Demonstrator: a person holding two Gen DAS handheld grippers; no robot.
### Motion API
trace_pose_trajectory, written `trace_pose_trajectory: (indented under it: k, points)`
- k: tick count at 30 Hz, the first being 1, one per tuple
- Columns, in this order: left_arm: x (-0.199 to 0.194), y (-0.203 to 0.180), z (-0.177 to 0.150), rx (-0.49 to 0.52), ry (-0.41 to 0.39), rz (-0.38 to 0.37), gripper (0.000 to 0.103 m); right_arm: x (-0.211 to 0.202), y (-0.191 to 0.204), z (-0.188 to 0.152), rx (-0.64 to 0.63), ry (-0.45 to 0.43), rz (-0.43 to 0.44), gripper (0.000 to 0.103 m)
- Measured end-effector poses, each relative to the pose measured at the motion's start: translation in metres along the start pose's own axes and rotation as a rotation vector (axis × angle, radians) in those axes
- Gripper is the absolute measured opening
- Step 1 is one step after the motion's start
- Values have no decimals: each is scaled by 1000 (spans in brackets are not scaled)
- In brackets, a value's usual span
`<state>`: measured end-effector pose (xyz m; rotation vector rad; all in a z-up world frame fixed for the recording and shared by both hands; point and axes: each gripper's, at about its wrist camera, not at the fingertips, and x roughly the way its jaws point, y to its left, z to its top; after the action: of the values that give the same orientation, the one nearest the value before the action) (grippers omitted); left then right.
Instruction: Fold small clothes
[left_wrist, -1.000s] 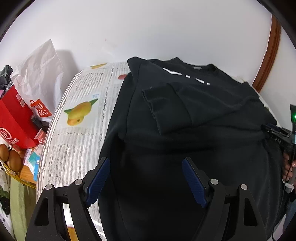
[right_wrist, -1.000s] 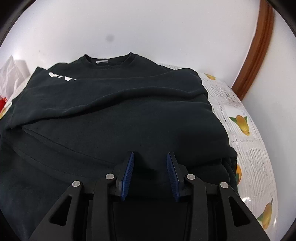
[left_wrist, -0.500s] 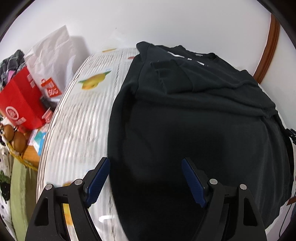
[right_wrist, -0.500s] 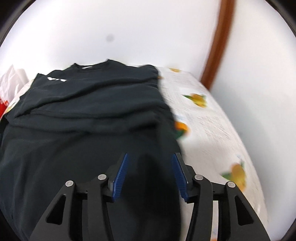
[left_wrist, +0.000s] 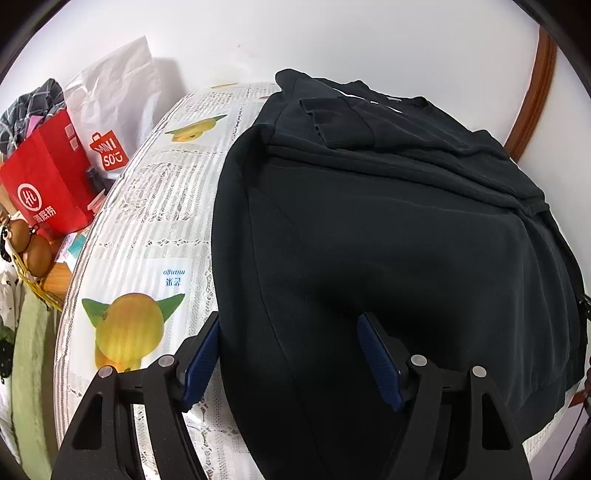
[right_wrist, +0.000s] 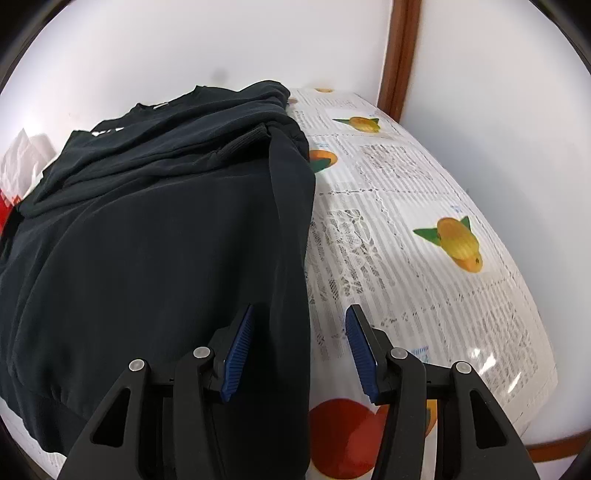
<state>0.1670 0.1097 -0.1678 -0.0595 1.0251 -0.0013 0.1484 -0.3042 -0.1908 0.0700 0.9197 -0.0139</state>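
Sweatshirt (left_wrist: 388, 229): black, sleeves folded in, flat on fruit-print tablecloth (left_wrist: 155, 206).
Left gripper (left_wrist: 290, 354): spread wide, straddling near-left hem.
Right gripper (right_wrist: 297, 345): spread, over right edge.

black sweatshirt (left_wrist: 388, 240), seemingly sleeves folded in

Domestic room, judged a home. A table against a white wall carries a fruit-print cloth (left_wrist: 147, 229); beside it stand shopping bags (left_wrist: 51, 184), a basket of eggs (left_wrist: 33, 254) and a checked garment (left_wrist: 33, 107). Brown wooden trim (right_wrist: 400, 55) runs up the wall.
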Motion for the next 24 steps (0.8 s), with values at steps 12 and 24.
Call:
trace_pose_trajectory:
  k: [12,24]
  points:
    - [0,-3,-3,6,-22,8,71,3,0,-2,42,21,-12,50]
    - [-16,14,-7,-29,14,-105,49,-4,-6,-7,63,32,59,51]
